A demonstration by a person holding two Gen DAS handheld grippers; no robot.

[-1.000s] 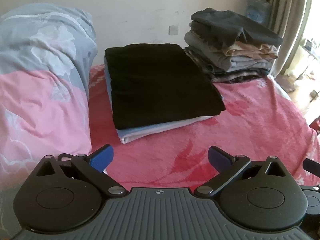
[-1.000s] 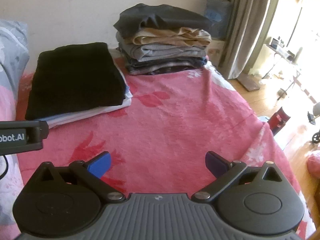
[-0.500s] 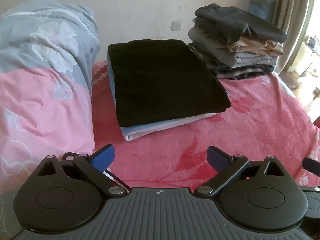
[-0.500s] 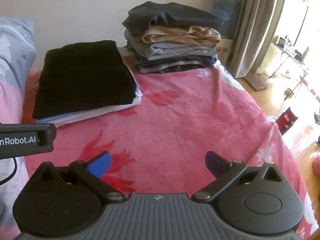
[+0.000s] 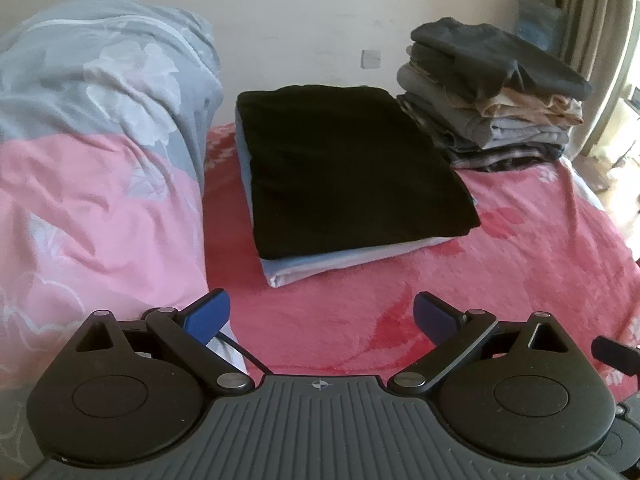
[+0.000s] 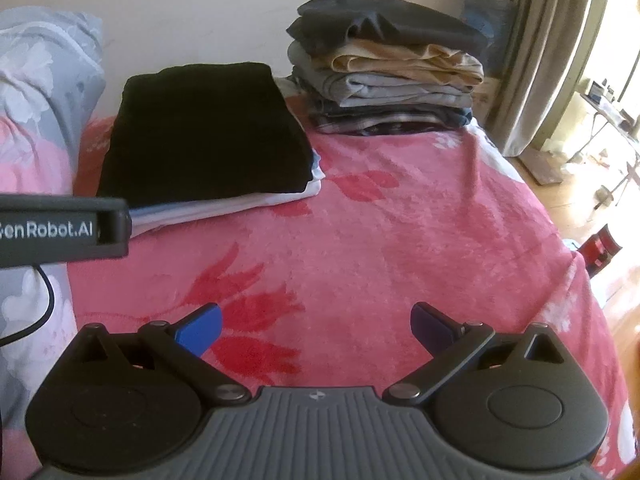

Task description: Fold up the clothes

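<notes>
Both views have crept closer to the far end of the bed over the last second, so the folded clothes sit larger and nearer the frame centre than they did.

Through the left wrist camera, my left hand-held gripper [image 5: 321,316] hangs released over the red blanket [image 5: 520,264], blue pads spread wide with nothing between them. At centre frame lies the black folded garment [image 5: 352,164], resting on a pale blue folded one [image 5: 320,270]. Upper right, a taller stack of folded clothes [image 5: 492,96] stands against the wall. A pink-and-grey duvet [image 5: 92,168] fills the left side.

Through the right wrist camera, my right hand-held gripper [image 6: 316,326] is likewise released and empty above the blanket [image 6: 400,240]. The black garment [image 6: 204,132] sits upper left, the tall stack [image 6: 384,68] at upper centre, just beside it. The body of the left unit pokes in at the left edge.

No loose, unfolded piece shows in either view. My read: both piles look finished, and I am merely drifting in with empty jaws, so either the folding is done or the next garment lies out of sight.
</notes>
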